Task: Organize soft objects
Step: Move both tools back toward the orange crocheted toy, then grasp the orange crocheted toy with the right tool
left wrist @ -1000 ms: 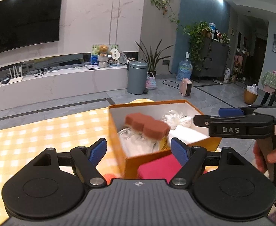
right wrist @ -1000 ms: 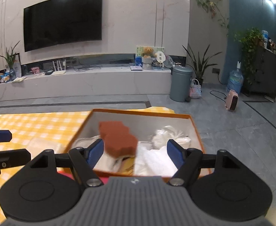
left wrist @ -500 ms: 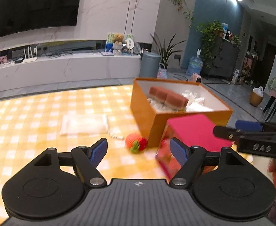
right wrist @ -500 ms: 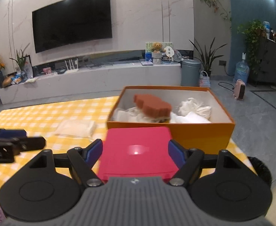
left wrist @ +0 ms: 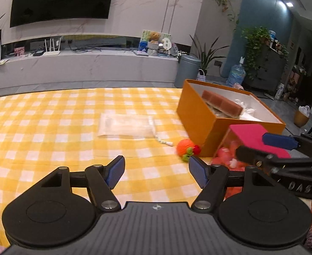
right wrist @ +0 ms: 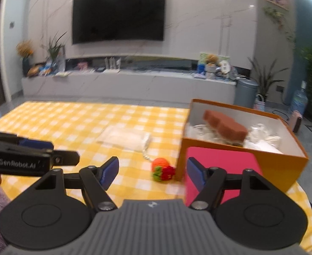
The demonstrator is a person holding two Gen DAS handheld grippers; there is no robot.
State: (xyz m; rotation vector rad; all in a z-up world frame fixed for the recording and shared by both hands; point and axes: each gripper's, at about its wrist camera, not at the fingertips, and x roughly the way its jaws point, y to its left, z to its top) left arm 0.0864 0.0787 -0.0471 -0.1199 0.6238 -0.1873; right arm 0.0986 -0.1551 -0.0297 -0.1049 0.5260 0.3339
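An orange box (left wrist: 198, 125) (right wrist: 251, 157) stands at the right of the yellow checked table. In it lie a brown sponge (left wrist: 220, 104) (right wrist: 225, 126) and white soft items (right wrist: 264, 135). A pink-lidded container (left wrist: 253, 137) (right wrist: 217, 159) stands against its near side. An orange knitted toy (left wrist: 185, 148) (right wrist: 162, 167) lies by the box corner. A white cloth pouch (left wrist: 125, 125) (right wrist: 126, 138) lies flat at mid table. My left gripper (left wrist: 156, 171) is open and empty. My right gripper (right wrist: 152, 171) is open and empty, near the container.
The right gripper shows in the left wrist view (left wrist: 283, 155); the left one shows in the right wrist view (right wrist: 28, 159). The yellow checked tablecloth (left wrist: 49, 127) stretches left. A TV wall and a low cabinet lie beyond the floor.
Both grippers have pulled back and left from the box. The knitted toy and the pouch have come into view. The brown sponge stays in the box.
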